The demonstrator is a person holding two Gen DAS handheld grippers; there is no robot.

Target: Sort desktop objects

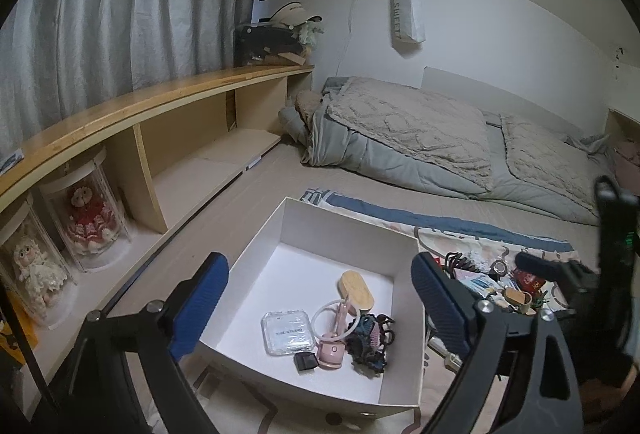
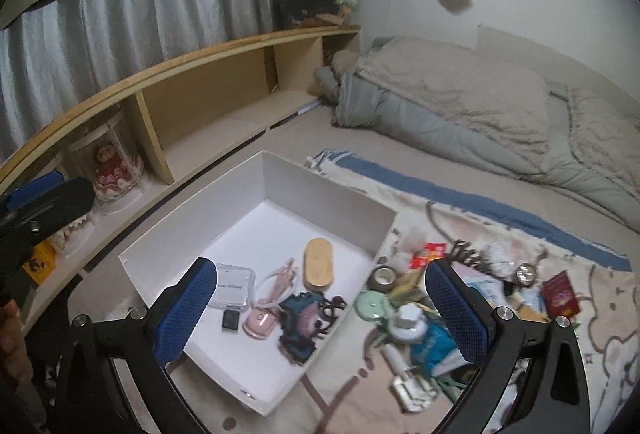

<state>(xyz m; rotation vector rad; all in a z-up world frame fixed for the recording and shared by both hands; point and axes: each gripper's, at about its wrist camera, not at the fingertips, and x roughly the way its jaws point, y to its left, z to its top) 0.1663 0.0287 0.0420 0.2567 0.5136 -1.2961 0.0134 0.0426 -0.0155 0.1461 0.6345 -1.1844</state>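
Note:
A white open box [image 1: 340,230] [image 2: 320,190] sits on the bed. Inside lie a wooden oval [image 1: 357,289] [image 2: 318,269], a clear square case [image 1: 287,331] [image 2: 234,284], a pink device with a ring [image 1: 330,348] [image 2: 260,322], a small black square [image 1: 306,361] [image 2: 231,319] and dark hair claws [image 1: 370,342] [image 2: 306,322]. A pile of small objects [image 1: 496,284] [image 2: 424,310] lies on a patterned cloth to the box's right. My left gripper [image 1: 320,310] is open and empty above the box. My right gripper [image 2: 320,314] is open and empty over the box's right edge.
A wooden shelf unit [image 1: 160,138] [image 2: 200,90] runs along the left with dolls in clear cases [image 1: 90,218]. A folded beige-grey quilt [image 1: 420,130] [image 2: 480,106] lies at the back. The right gripper shows at the right edge of the left wrist view [image 1: 612,234].

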